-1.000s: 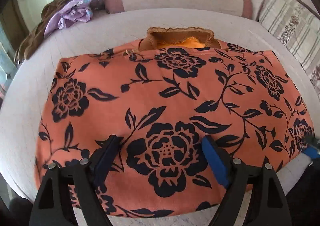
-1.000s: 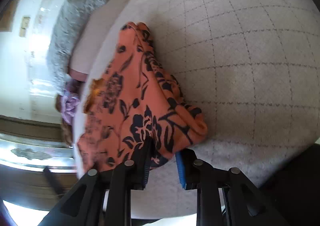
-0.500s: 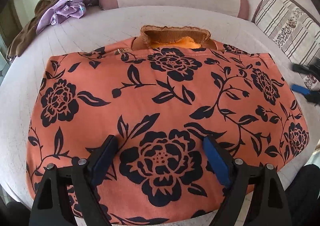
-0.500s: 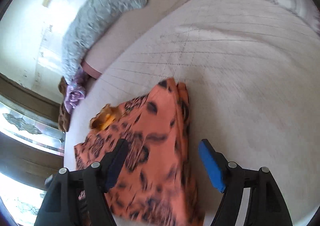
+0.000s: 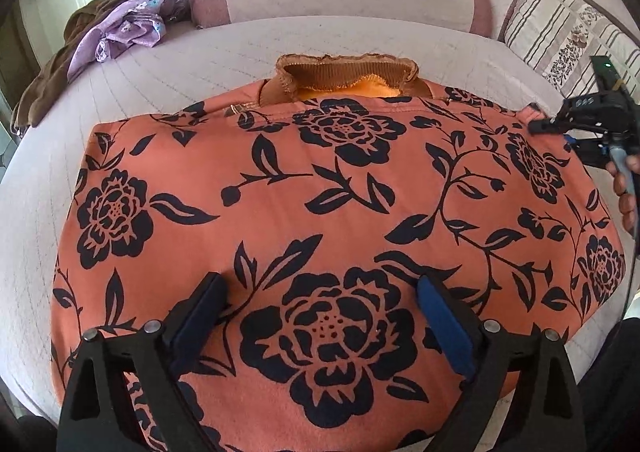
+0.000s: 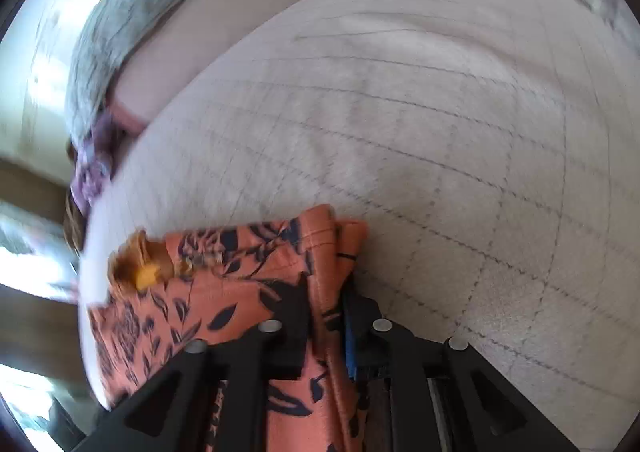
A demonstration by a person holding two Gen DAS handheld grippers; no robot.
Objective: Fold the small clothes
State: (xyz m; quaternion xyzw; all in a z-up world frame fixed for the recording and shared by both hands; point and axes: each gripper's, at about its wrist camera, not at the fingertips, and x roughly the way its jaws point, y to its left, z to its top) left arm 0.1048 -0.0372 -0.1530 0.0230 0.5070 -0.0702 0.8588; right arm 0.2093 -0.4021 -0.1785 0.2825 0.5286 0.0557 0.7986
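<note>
Orange floral garment (image 5: 340,212) lies flat across the bed (image 5: 240,48), its long axis sideways before my spread, empty, opening left gripper (image 5: 320,316), while my nearer right gripper (image 6: 326,316) is closing on its right edge.

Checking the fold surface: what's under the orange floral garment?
The garment lies on a pale quilted bedcover, which shows bare around it. Its brown collar opens on an orange lining. Anything directly under the cloth is covered.
</note>
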